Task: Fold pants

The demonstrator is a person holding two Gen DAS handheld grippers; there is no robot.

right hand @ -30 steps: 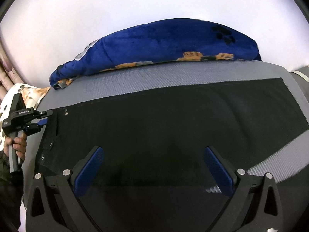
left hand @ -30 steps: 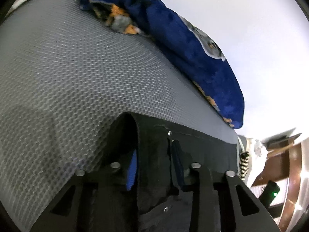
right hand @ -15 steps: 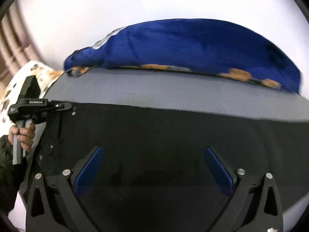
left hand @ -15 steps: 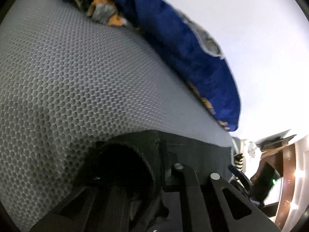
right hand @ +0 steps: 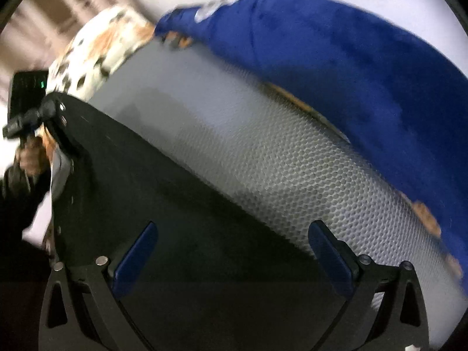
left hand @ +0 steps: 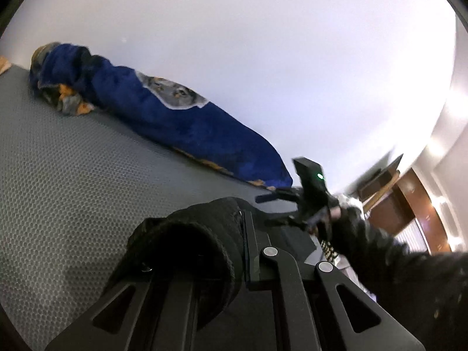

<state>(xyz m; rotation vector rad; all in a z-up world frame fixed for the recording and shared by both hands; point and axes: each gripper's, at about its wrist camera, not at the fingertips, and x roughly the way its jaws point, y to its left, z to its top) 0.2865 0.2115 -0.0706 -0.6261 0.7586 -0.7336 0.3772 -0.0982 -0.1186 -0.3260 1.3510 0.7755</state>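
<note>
1. the grey honeycomb mattress (right hand: 263,158) spreads ahead of both your jaws, with the black pants (right hand: 181,219) lying across it.
2. the blue blanket (left hand: 181,122) is bunched along the mattress's far edge, well beyond your jaws.
3. your right gripper (right hand: 234,260) stands wide open, nothing between its blue pads (right hand: 134,260), the pants spread just below them.
4. your left gripper (left hand: 231,251) is clamped on a bunched fold of the pants (left hand: 187,234), lifted off the mattress (left hand: 67,187).
</note>
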